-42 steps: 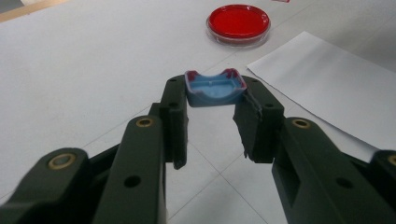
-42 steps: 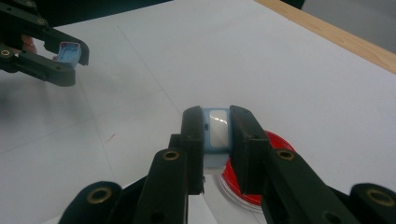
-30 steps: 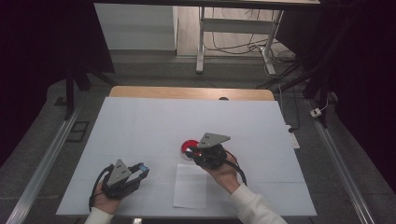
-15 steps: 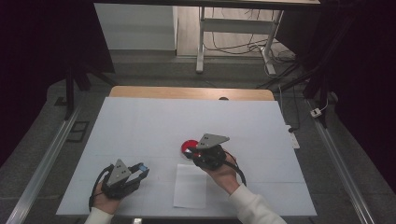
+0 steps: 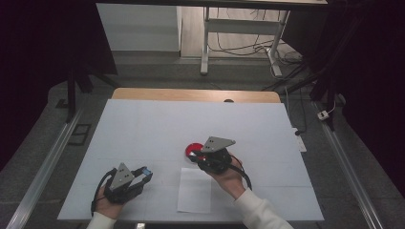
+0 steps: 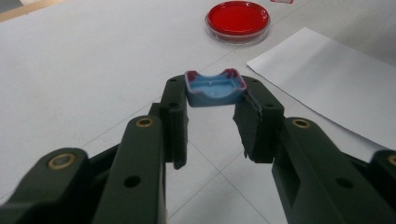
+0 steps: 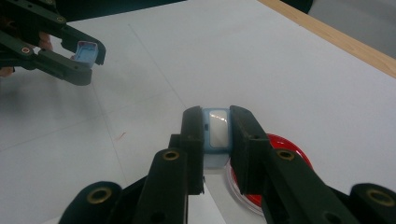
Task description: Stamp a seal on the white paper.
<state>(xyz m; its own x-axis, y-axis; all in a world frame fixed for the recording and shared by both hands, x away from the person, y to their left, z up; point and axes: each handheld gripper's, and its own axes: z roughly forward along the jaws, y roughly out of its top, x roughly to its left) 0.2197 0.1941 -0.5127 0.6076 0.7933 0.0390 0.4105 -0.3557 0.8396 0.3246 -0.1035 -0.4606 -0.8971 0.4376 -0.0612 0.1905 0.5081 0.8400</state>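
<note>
Presently, a blue cap is gripped by the left gripper clear of the tabletop; a blue holder is clamped by the right gripper above the red dish, evidently for dipping.

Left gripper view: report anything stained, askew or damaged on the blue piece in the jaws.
The blue piece clamped at the left gripper tips carries dark red smears along its rim and corners, the same colour as the red dish beyond it. It sits level; no crack or break is visible.
</note>
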